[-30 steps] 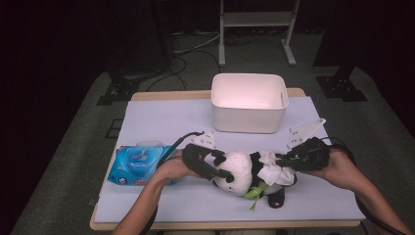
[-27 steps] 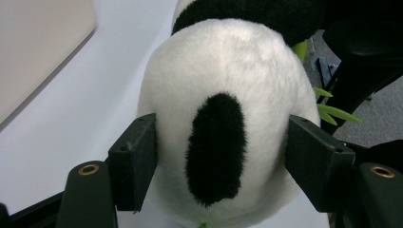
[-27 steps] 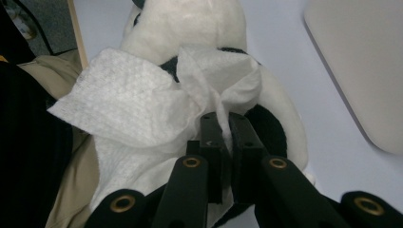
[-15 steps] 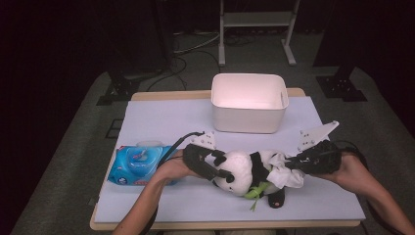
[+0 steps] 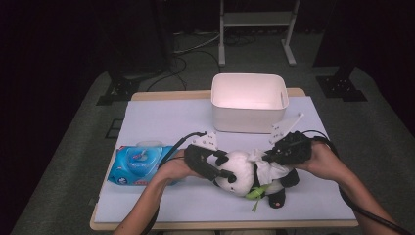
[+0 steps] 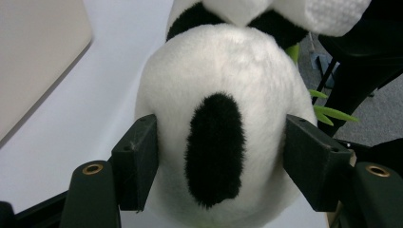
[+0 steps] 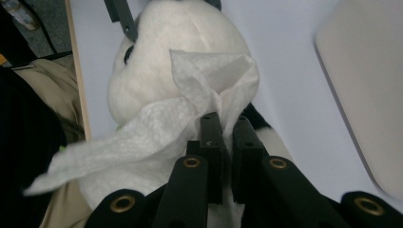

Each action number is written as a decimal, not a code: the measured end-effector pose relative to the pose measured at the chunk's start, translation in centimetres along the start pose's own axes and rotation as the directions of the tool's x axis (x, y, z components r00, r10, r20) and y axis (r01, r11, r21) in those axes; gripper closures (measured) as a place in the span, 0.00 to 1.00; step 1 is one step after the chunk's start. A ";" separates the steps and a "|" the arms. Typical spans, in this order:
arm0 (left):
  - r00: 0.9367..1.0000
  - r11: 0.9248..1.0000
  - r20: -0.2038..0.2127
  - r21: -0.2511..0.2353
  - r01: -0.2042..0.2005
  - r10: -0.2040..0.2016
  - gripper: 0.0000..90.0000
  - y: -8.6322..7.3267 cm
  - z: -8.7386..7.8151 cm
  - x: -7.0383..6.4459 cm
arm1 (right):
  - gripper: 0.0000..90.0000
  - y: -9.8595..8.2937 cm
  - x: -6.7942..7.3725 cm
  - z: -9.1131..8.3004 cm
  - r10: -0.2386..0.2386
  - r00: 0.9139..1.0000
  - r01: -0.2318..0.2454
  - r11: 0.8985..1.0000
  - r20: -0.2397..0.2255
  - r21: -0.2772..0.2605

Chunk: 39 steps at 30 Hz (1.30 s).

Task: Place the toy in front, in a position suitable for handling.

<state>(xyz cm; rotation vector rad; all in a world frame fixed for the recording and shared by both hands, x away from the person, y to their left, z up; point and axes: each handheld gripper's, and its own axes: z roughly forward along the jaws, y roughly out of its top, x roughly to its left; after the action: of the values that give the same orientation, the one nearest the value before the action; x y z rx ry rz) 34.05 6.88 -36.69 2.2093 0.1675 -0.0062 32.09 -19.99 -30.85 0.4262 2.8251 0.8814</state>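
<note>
While the right gripper (image 7: 227, 142) kept its jaws pinched together on a white wipe (image 7: 190, 118), the cloth draped forward over the back of the panda toy (image 5: 249, 171), touching its white fur. That tool sat at the toy's body end, so the head lay away from it toward the person's left, and the toy's long axis ran roughly side to side across the white table cover (image 5: 161, 117), near the front edge. At the other end, the left gripper (image 6: 218, 156) clamped the panda's head between its two jaws, one pad pressed into each side, pinning the toy in place. For any wiping stroke the right hand (image 5: 320, 161) was the nearer one, its forearm coming in low from the front right corner, wrist angled inward. The left hand (image 5: 173, 169) reached in from the front, beside a blue wipes pack (image 5: 137, 164). A white bin (image 5: 249, 100) stood behind the toy, apart from it.
</note>
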 end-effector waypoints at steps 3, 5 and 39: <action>1.000 1.000 0.000 -0.001 -0.001 0.001 0.36 0.1 0.0 0.0 | 0.94 0.7 -0.1 0.8 -0.009 1.000 0.009 1.000 -0.016 -0.001; 1.000 1.000 -0.002 0.002 0.001 -0.001 0.36 0.1 0.0 0.0 | 0.94 1.1 -0.1 1.3 -0.017 1.000 0.017 1.000 -0.023 -0.004; 1.000 1.000 -0.002 0.007 0.015 -0.015 0.36 -0.1 0.0 0.2 | 0.94 4.0 -0.4 1.8 -0.047 0.998 0.046 0.999 -0.042 -0.023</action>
<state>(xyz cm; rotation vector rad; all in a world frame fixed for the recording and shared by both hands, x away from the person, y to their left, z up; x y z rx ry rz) 34.24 6.90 -36.78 2.2147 0.1851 -0.0133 33.74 -16.05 -29.97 0.3414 2.8485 0.9224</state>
